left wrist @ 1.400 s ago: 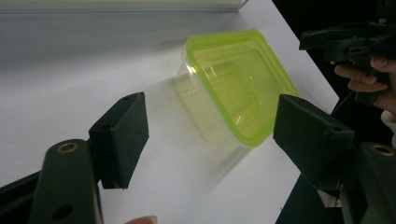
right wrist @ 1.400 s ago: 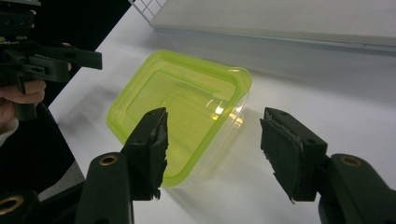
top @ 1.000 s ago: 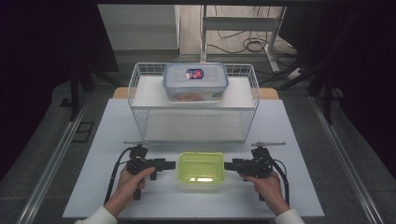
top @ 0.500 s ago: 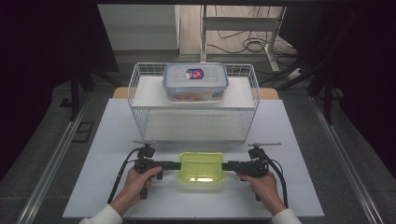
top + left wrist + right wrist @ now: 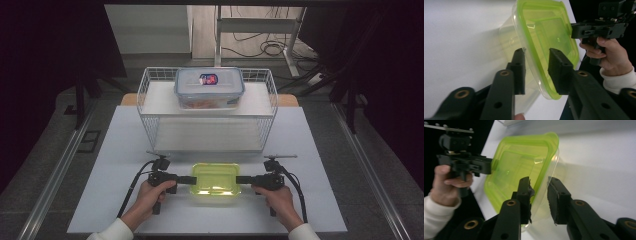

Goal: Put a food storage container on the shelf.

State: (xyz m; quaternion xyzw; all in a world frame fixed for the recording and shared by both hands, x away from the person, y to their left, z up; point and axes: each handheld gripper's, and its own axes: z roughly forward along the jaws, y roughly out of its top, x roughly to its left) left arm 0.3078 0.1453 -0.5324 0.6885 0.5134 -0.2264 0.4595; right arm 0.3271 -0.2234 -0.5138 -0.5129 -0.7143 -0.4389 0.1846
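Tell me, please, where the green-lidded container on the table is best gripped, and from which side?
Grip the green-lidded container by its protruding lid rim at the two short ends, coming in level from left and right. It lies flat, and the rim overhangs the clear tub, so jaws can straddle it. The left gripper and right gripper already sit so, open around that rim.

we see a white wire basket (image 5: 150, 107) at the far side of the white table (image 5: 110, 165), and on the white shelf (image 5: 160, 97) inside it a clear lidded box (image 5: 209, 87) with a blue rim; cables (image 5: 265, 47) lie on the floor beyond
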